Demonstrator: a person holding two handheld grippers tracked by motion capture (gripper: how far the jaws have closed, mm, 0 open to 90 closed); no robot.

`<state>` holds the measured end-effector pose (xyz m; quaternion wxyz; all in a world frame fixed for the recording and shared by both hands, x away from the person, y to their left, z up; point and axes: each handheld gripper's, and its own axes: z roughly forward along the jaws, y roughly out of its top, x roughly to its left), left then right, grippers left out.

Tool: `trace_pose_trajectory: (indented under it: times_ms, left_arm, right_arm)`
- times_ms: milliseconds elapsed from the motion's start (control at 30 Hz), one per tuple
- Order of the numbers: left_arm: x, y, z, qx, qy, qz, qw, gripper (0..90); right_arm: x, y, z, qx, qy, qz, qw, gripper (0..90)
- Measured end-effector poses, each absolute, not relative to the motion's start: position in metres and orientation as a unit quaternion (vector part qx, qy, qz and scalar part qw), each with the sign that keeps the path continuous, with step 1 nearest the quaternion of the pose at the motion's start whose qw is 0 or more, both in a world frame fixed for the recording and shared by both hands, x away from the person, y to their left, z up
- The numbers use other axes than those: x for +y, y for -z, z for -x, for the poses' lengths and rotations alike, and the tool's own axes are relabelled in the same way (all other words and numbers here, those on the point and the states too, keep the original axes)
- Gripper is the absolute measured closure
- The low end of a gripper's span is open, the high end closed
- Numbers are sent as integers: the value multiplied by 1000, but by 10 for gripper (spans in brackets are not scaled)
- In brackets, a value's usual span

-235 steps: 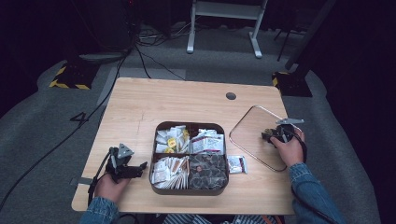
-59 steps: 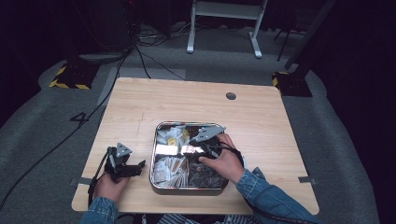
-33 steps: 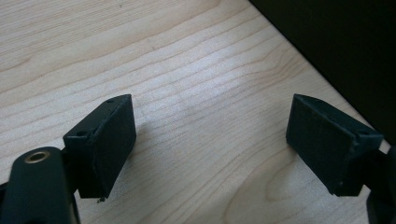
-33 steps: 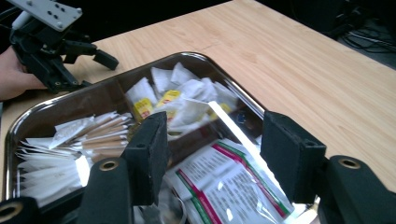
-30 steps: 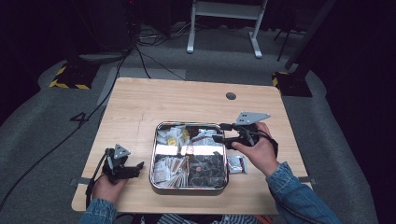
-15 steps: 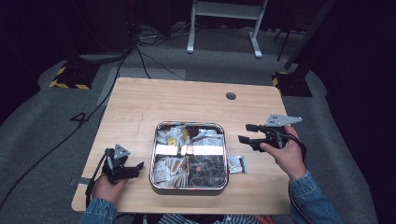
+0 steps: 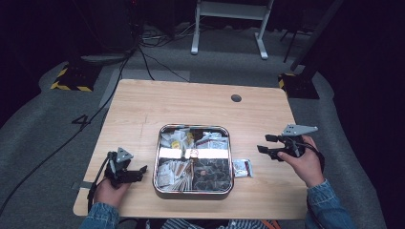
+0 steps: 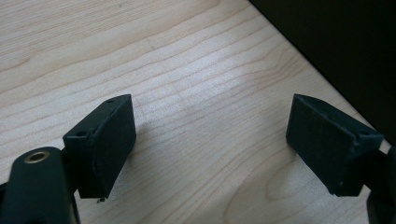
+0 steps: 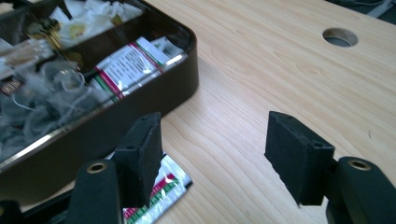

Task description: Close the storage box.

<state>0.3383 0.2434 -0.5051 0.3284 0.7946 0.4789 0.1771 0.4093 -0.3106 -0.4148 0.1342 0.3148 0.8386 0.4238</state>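
Since half a second ago your right tool [image 7: 268, 144] has drifted slightly lower beside the tray [image 7: 193, 183], jaws wide apart, holding nothing. That tray sits mid-bench, lid on, sachets inside; one loose sachet [image 7: 241, 167] lies just outside its right wall. Covering looks done; that stray may remain. Your left tool [image 7: 135, 172] rests wide apart and empty on the bench [image 7: 143, 109]

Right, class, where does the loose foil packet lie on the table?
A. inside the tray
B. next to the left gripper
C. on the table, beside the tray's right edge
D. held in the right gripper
C: the foil packet lies flat on the table just right of the tray, with the open right gripper apart from it.
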Motion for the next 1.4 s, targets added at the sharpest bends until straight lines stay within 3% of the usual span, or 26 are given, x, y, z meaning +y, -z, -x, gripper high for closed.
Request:
trace_pose_trajectory:
  times_ms: [633, 1400]
  left_arm:
    - [243, 505, -339, 479, -178, -795, 328, 163]
    - [243, 505, -339, 478, -178, -795, 328, 163]
  right_arm:
    - [-352, 471, -418, 813, -424, -369, 152, 363]
    - [-338, 496, -418, 834, -384, -363, 161, 308]
